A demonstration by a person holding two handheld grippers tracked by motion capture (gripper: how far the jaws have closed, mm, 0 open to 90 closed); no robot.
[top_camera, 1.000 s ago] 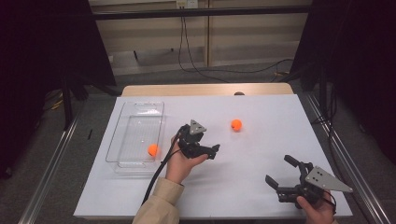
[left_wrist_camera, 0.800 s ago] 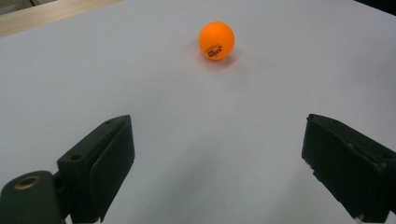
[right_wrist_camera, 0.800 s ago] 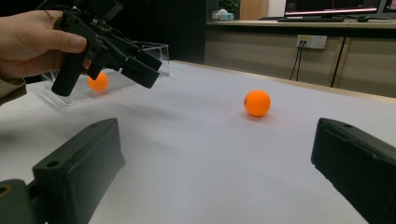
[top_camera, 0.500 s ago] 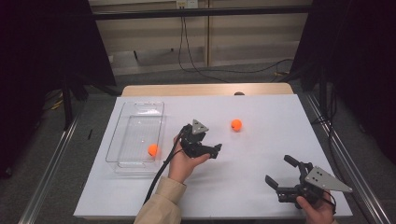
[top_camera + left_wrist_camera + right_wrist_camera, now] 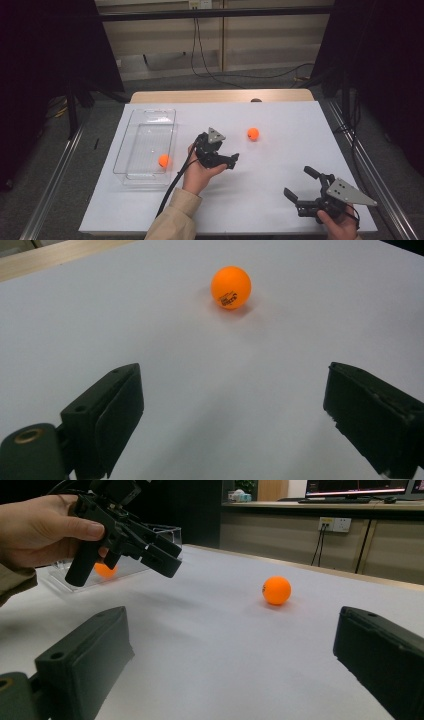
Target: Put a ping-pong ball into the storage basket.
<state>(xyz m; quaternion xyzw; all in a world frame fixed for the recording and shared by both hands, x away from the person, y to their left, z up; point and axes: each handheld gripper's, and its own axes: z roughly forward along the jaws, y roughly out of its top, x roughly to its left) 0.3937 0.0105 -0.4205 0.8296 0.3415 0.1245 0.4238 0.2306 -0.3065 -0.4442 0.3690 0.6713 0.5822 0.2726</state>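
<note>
An orange ball (image 5: 253, 133) lies on the white table, just right of centre; it sits ahead of the jaws in the left gripper view (image 5: 230, 287) and the right gripper view (image 5: 276, 590). A second orange ball (image 5: 163, 160) rests inside a clear plastic tray (image 5: 150, 131) at the left. My left gripper (image 5: 232, 161) hovers mid-table, a short way left of and nearer than the loose ball, open and empty (image 5: 232, 390). My right gripper (image 5: 299, 182) is held low near the front right edge, open with nothing between its jaws (image 5: 232, 630). It looks toward the left gripper (image 5: 170, 560).
The white table (image 5: 280, 155) has a wooden strip (image 5: 220, 96) along its far edge. A black cable (image 5: 172, 185) trails from the left gripper toward the front. Metal rails (image 5: 55, 175) run along both sides of the table.
</note>
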